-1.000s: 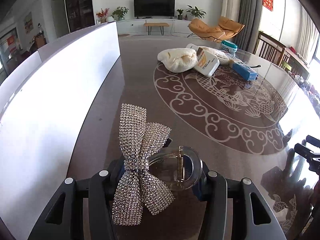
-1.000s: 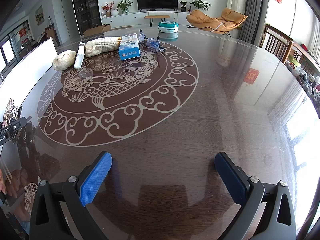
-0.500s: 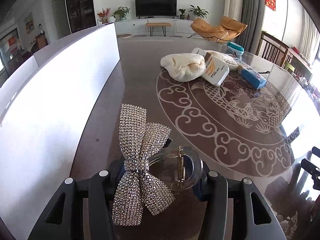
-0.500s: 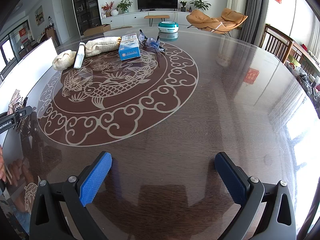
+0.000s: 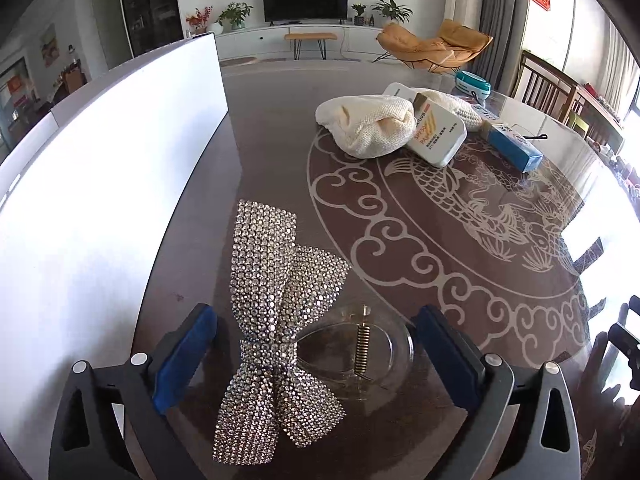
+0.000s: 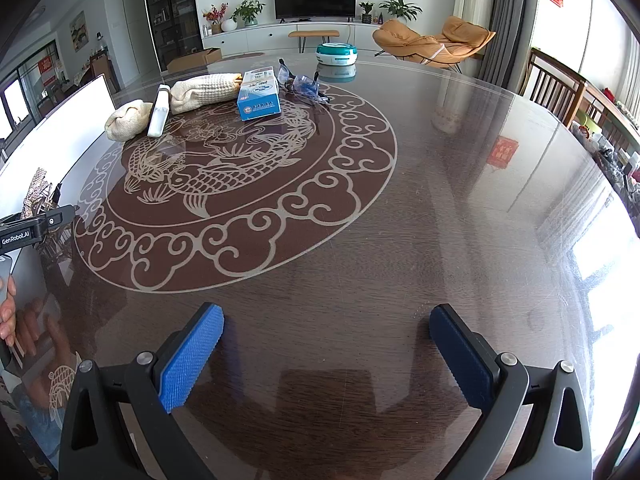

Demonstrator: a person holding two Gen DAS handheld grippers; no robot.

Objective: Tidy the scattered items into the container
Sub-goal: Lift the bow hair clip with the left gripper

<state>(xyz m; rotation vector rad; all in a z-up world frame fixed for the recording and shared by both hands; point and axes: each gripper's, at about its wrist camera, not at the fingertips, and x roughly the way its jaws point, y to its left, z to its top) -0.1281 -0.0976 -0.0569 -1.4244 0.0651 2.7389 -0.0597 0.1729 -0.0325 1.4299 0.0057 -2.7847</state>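
A rhinestone bow hair clip with a clear claw and a spring sits between the fingers of my left gripper. The jaws are opening, with a gap between each blue pad and the clip. The clip is over the dark table, just right of the white container wall. I cannot tell whether it rests on the table. My right gripper stands open over bare tabletop with nothing between its fingers. In the right wrist view the left gripper body and the bow show at the left edge.
Far across the table lie a cream knit pouch, a white bottle, a blue box and a teal round case. Blue-framed glasses lie beside the box. A hand holds the left gripper.
The left gripper's jaws have swung wide apart and no longer press on the hair clip. The left hand drifted slightly toward the far items. The right gripper has not moved.
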